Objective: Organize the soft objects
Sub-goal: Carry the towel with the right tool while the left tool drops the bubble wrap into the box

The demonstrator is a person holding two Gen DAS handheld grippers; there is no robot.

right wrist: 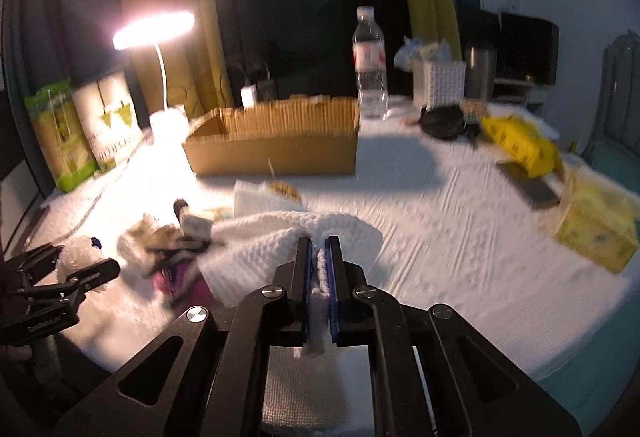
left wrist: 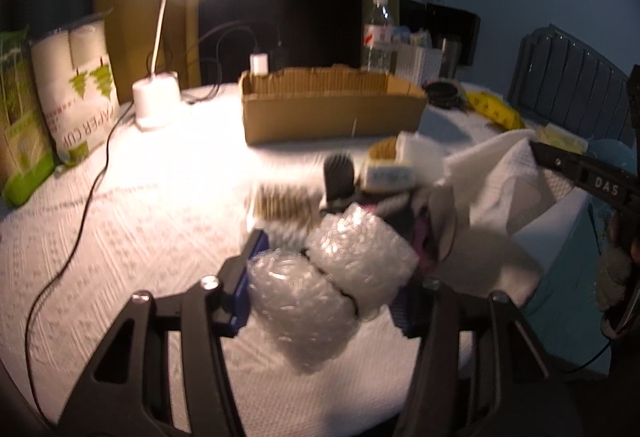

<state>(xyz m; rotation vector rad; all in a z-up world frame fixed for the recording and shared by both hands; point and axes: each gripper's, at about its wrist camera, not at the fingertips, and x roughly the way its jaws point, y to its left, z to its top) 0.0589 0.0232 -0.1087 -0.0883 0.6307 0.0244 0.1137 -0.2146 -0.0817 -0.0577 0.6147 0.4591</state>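
Observation:
My left gripper point(left wrist: 324, 277) is shut on a wad of clear bubble wrap point(left wrist: 320, 277), held just above the white tablecloth. My right gripper point(right wrist: 319, 253) is shut on a white textured cloth point(right wrist: 288, 241) that drapes ahead of it; the cloth shows in the left wrist view point(left wrist: 500, 177) at the right. Between them lies a small pile point(right wrist: 168, 241) of a brush, purple fabric and other bits, also in the left wrist view point(left wrist: 340, 177). An open cardboard box point(left wrist: 332, 105) stands behind, also in the right wrist view point(right wrist: 276, 141).
A lit desk lamp point(left wrist: 160, 37) with its cable point(left wrist: 80, 197) stands at the back left beside paper-cup packs point(left wrist: 76, 85). A water bottle point(right wrist: 370, 65), white holder point(right wrist: 440, 81), black pouch point(right wrist: 440, 121), yellow bag point(right wrist: 520, 145) and yellow tissue pack point(right wrist: 596, 233) lie right.

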